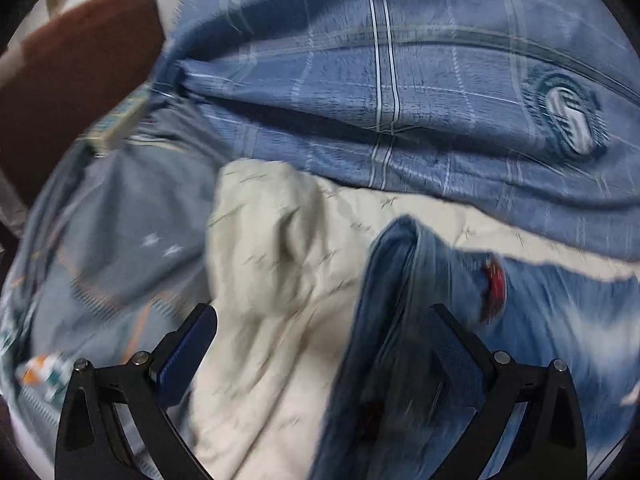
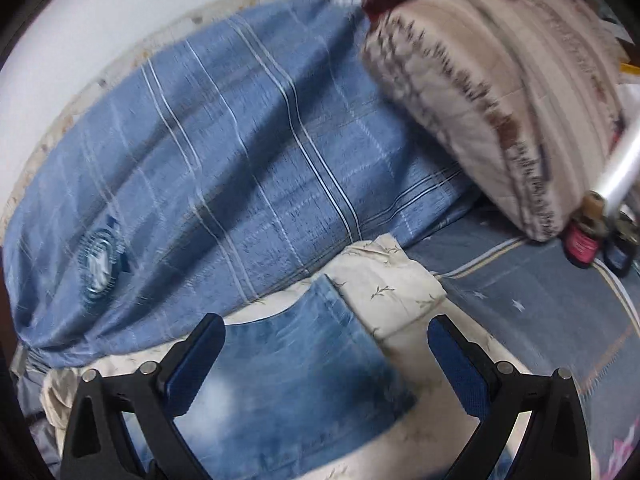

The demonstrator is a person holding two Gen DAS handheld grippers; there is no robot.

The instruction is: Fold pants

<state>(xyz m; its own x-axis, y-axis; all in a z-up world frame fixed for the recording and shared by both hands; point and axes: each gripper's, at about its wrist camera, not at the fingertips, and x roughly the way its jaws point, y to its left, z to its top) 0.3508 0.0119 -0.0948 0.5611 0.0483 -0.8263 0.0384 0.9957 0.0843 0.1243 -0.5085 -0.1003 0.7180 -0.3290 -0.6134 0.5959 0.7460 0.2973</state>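
Blue washed jeans (image 1: 560, 340) lie on a cream sheet (image 1: 280, 280) on the bed. In the left wrist view a raised denim fold stands just inside the right finger, with a red tag (image 1: 495, 288) beyond it. My left gripper (image 1: 323, 312) is open wide, and the denim edge crosses the gap on its right side; the view is blurred. In the right wrist view a flat jeans leg (image 2: 296, 368) stretches away between the fingers. My right gripper (image 2: 326, 322) hangs open above it, holding nothing.
A bulky blue plaid quilt (image 2: 224, 152) lies behind the jeans, along the wall. A beige pillow (image 2: 492, 92) sits at the back right, with small bottles (image 2: 582, 246) and a metal pole (image 2: 624, 168) beside it. A brown cushion (image 1: 76, 72) is at the far left.
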